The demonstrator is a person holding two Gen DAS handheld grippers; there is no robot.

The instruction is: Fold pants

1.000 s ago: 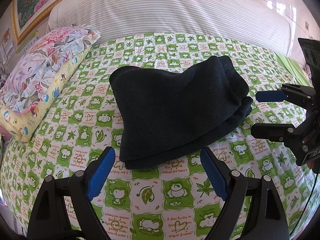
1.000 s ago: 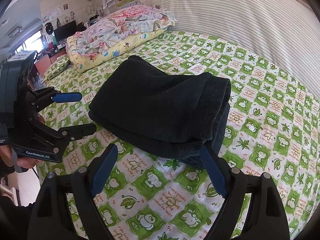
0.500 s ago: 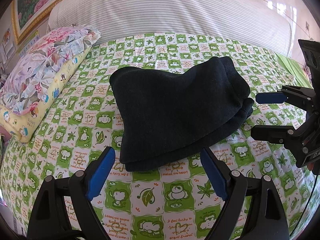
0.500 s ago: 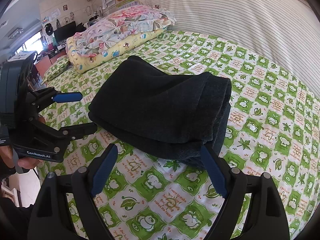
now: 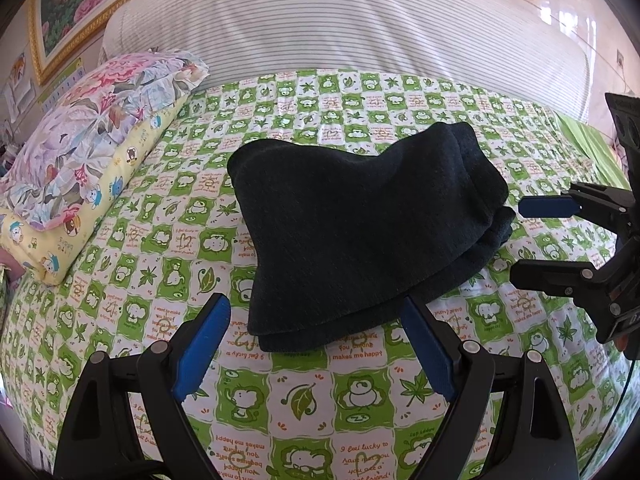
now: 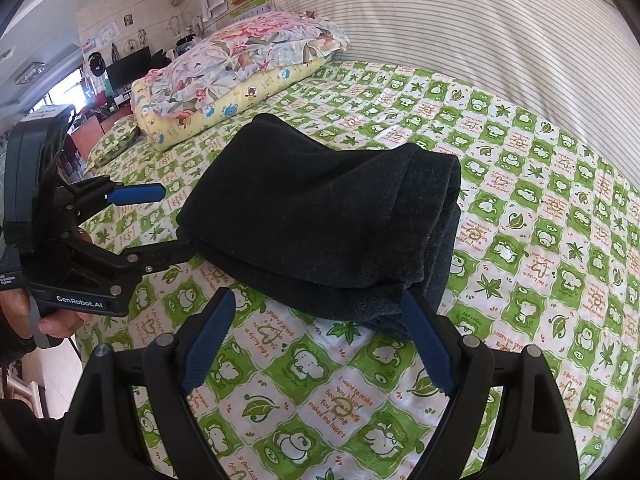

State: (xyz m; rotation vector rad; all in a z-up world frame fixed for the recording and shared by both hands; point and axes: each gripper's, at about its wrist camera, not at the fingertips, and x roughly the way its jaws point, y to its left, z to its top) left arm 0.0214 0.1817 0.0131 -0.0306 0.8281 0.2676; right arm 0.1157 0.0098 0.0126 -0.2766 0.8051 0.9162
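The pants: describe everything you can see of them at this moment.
The pants are dark, almost black, of thick fuzzy cloth like fleece. They lie folded into a compact stack of several layers, edges showing along the near side, in the middle of the green checked bedsheet. Both grippers are open and hold nothing; whether a fingertip touches the pants cannot be told.

Bright, even daylight, perhaps from the window [image 6: 60, 92] far left; glare on the far-right wall [image 5: 568, 16]. Sharp centre, fisheye-bent dark corners.
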